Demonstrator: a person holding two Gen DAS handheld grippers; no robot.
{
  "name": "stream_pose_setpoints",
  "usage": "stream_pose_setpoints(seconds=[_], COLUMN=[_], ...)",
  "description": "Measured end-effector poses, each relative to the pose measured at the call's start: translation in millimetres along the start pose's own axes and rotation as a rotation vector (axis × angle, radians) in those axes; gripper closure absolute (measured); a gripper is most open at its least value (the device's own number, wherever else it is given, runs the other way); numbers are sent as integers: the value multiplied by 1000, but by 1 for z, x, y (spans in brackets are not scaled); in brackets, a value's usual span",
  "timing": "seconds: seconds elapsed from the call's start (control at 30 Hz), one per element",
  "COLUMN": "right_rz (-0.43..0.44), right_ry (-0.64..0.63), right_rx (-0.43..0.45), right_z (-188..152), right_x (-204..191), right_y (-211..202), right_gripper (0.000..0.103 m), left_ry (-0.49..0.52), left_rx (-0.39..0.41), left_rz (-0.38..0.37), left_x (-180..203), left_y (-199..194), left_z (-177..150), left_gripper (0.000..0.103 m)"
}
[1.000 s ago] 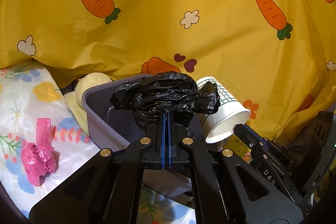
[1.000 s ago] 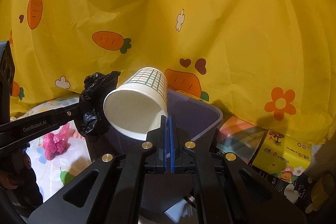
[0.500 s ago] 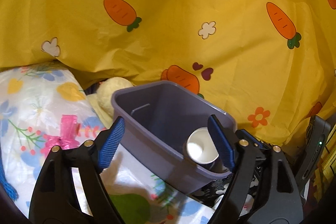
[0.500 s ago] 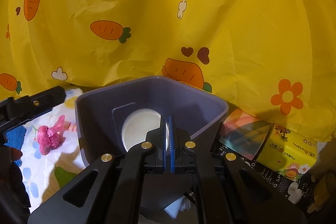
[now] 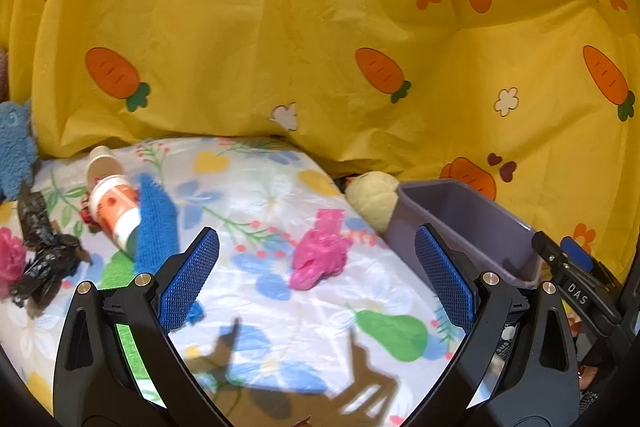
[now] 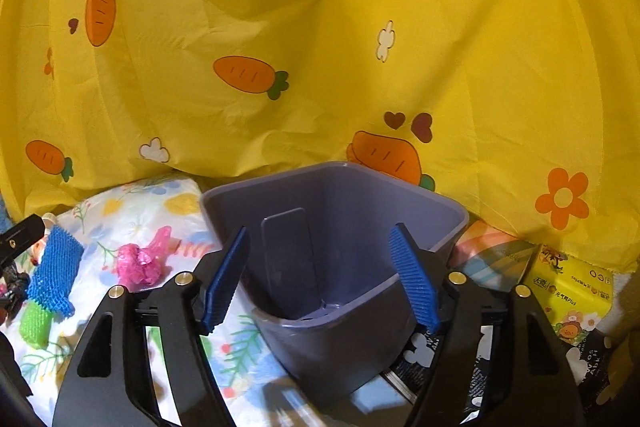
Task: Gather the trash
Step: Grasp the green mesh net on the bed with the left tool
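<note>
Ahead of the left gripper (image 5: 316, 263), in its wrist view, the jaws stand wide open and empty, their blue pads finely ribbed. Between and just beyond them a crumpled pink plastic bag (image 5: 320, 253) lies on the glossy floral sheet (image 5: 256, 187) that covers the desk, nearer the right pad than the left. Bare sheet surrounds the bag on all sides. Off to the left lie a paper cup (image 5: 114, 215) on its side with an orange and white print, a knobbly blue mat (image 5: 156, 223) touching it, and a wrinkled black bag (image 5: 44, 259) near the left edge, beside something pink at the frame's border. A blue plush toy (image 5: 14, 147) sits at the far left against the yellow carrot-print cloth (image 5: 320, 47), which closes off the back. To the right the smooth grey plastic bin (image 5: 468, 223) stands at the sheet's edge, a pale yellow plush (image 5: 372, 195) pressed against its near corner. From the right wrist view, the right gripper (image 6: 318, 277) also has its jaws spread open with nothing between them, framing the bin's (image 6: 340, 227) open mouth; its walls are smooth, its corners rounded, and its bottom is hidden. The pink bag (image 6: 140, 263) lies left of the bin, well apart from these jaws, with the blue mat (image 6: 54, 267) farther left. Printed packets, one a yellow tissue pack (image 6: 568, 291), crowd the bin's right side.
</note>
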State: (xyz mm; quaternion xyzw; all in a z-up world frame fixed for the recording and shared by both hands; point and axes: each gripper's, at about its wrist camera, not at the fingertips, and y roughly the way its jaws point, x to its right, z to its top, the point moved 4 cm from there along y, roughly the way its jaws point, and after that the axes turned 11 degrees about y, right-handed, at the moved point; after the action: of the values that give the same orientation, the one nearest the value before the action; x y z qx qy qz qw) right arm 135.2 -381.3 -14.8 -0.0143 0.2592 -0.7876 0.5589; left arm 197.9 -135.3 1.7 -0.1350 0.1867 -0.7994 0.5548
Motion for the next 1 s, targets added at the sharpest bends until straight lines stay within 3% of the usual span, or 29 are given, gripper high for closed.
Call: stream_pose_setpoints(seconds=[0.23, 0.5, 0.67, 0.8, 0.9, 1.0], right_rz=[143, 261, 300, 317, 325, 332], right_ry=[-55, -117, -150, -165, -176, -187], right_rx=[-47, -123, -142, -147, -152, -163], right_z=[-27, -55, -66, -68, -69, -73], right_x=[-56, -109, -130, -141, -145, -152], right_y=[-13, -15, -18, -19, -18, -16], right_gripper=[22, 20, 20, 20, 20, 20], left_ry=[-42, -84, -119, -130, -125, -121], left_rx=[-38, -103, -128, -181, -225, -287], left_rz=[170, 279, 271, 207, 202, 197], left_x=[-64, -122, -139, -138, -136, -136], left_y=[-40, -68, -65, -43, -24, -5], left_z=[-37, -80, -90, -91, -95, -101], left_gripper=[6, 6, 6, 6, 6, 14])
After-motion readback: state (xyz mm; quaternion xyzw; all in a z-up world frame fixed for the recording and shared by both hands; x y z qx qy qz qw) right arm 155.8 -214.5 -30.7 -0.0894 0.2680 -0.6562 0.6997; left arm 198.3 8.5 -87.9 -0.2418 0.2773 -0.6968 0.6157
